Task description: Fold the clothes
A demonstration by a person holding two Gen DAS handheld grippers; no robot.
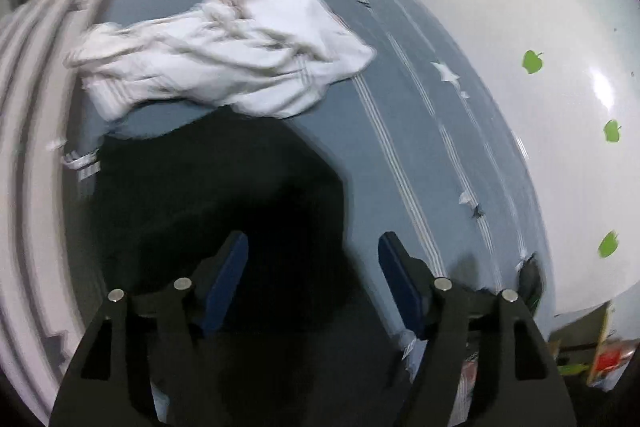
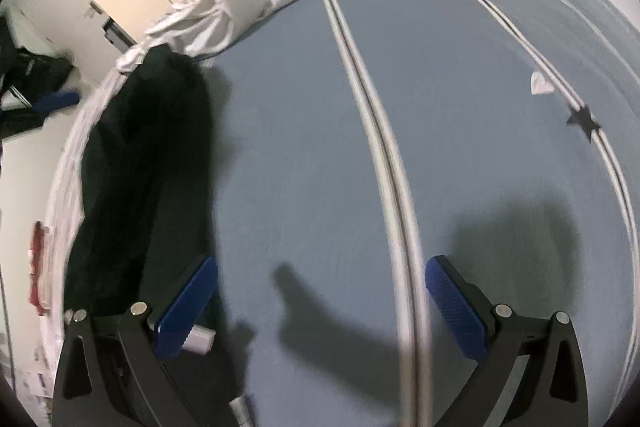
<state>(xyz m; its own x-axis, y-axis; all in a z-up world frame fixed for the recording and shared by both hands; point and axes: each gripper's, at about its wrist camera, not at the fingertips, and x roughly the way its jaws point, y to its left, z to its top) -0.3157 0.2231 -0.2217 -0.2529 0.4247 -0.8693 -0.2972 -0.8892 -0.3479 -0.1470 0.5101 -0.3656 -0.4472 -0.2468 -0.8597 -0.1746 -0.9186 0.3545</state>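
**Two garments on the bed, both grippers empty**

The blue striped bed (image 2: 304, 147) carries both garments along its left edge. The dark garment (image 1: 208, 195) lies spread there; whether it is folded cannot be told. The white garment (image 1: 224, 55) lies crumpled beyond it. The left gripper (image 1: 312, 279) hovers wide over the dark cloth, and the right gripper (image 2: 320, 303) hangs wide over bare sheet. Judged next: pinch a cloth edge.

- We see a blue bed cover (image 2: 304, 155) with thin white stripes and white and black stars.
- We see a white garment (image 1: 224, 55) with thin dark lines.
- We see a black garment (image 1: 216, 187).
- We see a white wall (image 1: 560, 67) with green apples.
- Our gripper pads (image 2: 188, 307) are blue.
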